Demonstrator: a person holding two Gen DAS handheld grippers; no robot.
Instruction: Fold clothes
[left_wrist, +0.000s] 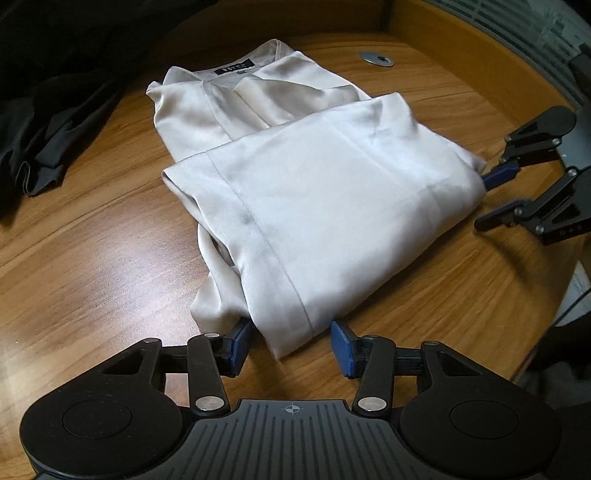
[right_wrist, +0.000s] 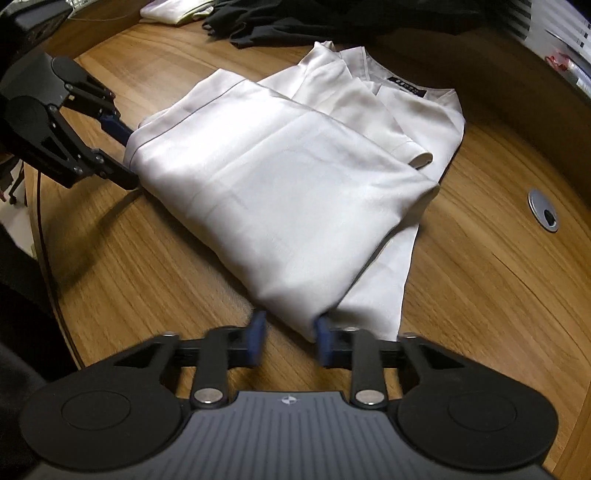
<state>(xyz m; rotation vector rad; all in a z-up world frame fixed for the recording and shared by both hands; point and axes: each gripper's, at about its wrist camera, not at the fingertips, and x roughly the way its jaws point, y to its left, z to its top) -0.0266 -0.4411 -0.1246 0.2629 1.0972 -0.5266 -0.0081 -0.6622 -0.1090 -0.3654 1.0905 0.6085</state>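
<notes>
Left wrist: fingers (left_wrist: 341, 341) apart astride white garment (left_wrist: 314, 192) corner, ungripped.

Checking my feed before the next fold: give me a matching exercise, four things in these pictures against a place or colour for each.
Things:
1. white satin garment
2. dark rectangular neck label
3. round silver cable grommet
4. crumpled black cloth

Descriptions:
A. set flush into the wooden table
B. folded, in the middle of the table
C. sewn inside the collar
D. heaped at the table's edge, apart from the white garment

Pairs: 1-B, 2-C, 3-A, 4-D
</notes>
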